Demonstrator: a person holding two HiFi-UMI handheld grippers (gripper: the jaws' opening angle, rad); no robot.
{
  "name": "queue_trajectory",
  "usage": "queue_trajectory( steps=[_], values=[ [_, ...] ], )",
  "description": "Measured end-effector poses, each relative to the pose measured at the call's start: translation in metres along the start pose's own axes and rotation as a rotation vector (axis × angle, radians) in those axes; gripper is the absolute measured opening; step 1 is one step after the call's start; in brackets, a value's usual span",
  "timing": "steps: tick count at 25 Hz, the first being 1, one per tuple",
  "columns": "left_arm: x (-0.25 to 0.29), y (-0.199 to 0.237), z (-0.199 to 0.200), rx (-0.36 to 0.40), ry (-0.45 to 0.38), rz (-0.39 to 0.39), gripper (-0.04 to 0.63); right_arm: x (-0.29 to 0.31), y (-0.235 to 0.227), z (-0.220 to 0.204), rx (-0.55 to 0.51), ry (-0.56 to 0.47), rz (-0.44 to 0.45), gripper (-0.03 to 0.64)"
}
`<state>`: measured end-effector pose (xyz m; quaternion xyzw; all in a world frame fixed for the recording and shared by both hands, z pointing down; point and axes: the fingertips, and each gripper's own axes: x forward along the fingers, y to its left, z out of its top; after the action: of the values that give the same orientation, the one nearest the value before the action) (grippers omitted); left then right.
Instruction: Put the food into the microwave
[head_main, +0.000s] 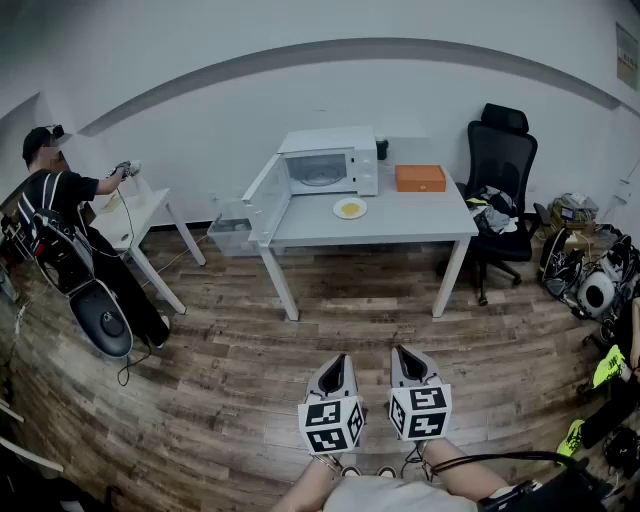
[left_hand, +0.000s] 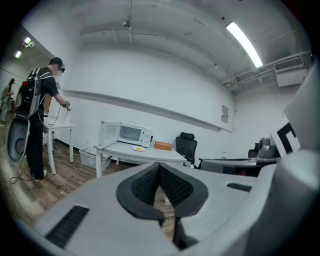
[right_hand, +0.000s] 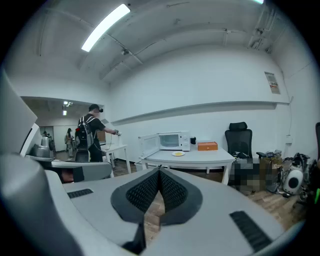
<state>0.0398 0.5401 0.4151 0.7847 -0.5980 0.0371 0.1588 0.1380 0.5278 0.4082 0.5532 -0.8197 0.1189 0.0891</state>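
A white microwave (head_main: 330, 166) stands at the back of a white table (head_main: 400, 225) with its door (head_main: 264, 200) swung open to the left. In front of it lies a white plate of yellow food (head_main: 350, 208). Both also show small and far off in the left gripper view, microwave (left_hand: 125, 134) and plate (left_hand: 138, 148), and in the right gripper view, microwave (right_hand: 172, 141) and plate (right_hand: 178, 154). My left gripper (head_main: 335, 371) and right gripper (head_main: 408, 362) are held side by side low over the wooden floor, well short of the table. Both are shut with nothing in them.
An orange box (head_main: 420, 178) sits on the table right of the microwave. A black office chair (head_main: 497, 165) stands at the table's right end, with bags (head_main: 590, 275) beyond. A clear bin (head_main: 231, 229) lies under the table's left. A person (head_main: 70, 240) stands at a small white table (head_main: 135, 215), left.
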Motion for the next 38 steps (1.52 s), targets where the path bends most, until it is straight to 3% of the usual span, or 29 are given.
queue_trajectory(
  steps=[17, 31, 38],
  values=[
    [-0.004, 0.002, 0.0, 0.011, 0.001, 0.009, 0.002, -0.003, -0.002, -0.005, 0.018, -0.009, -0.004, 0.015],
    [0.008, 0.054, 0.013, 0.063, 0.011, -0.01, 0.003, 0.036, 0.014, -0.007, 0.06, 0.007, -0.064, 0.015],
    [0.025, 0.071, 0.006, 0.046, 0.048, -0.016, 0.002, 0.054, 0.012, -0.013, 0.063, 0.039, -0.096, 0.015]
  ],
)
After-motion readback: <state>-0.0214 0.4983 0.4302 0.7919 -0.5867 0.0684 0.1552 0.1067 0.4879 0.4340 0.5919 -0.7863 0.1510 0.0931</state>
